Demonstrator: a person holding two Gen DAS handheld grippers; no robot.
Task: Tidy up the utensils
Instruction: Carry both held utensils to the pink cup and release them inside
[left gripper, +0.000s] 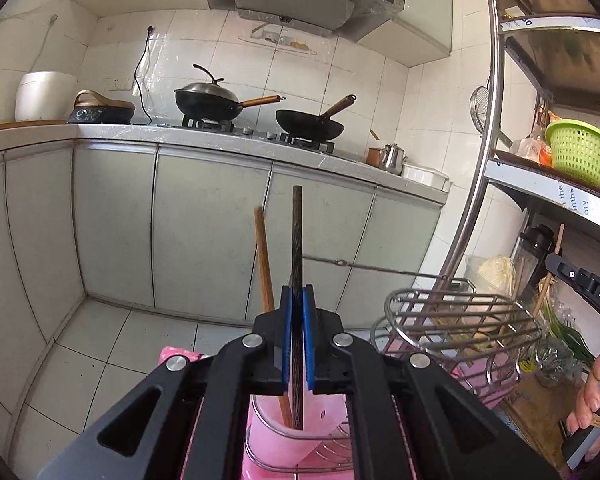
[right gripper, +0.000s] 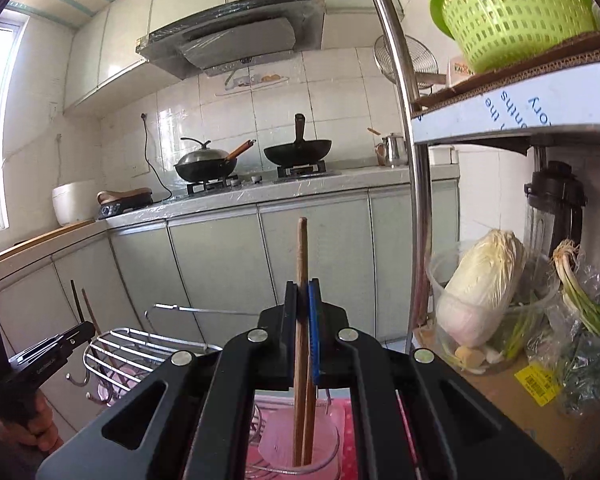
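1. The left gripper (left gripper: 297, 300) has its jaws clamped on a dark chopstick (left gripper: 297, 240), standing upright over a pink cup (left gripper: 276, 436).
2. The right gripper (right gripper: 305, 300) pinches a brown chopstick (right gripper: 302, 248) above its own pink cup (right gripper: 276, 440).
3. A wire rack (left gripper: 460, 320) sits just beside them.

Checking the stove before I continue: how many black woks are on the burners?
2: a lidded black wok on the left burner, an open black wok on the right burner. None appear hidden.

Wire rack (left gripper: 460, 320) holding pink cup (left gripper: 296, 436)
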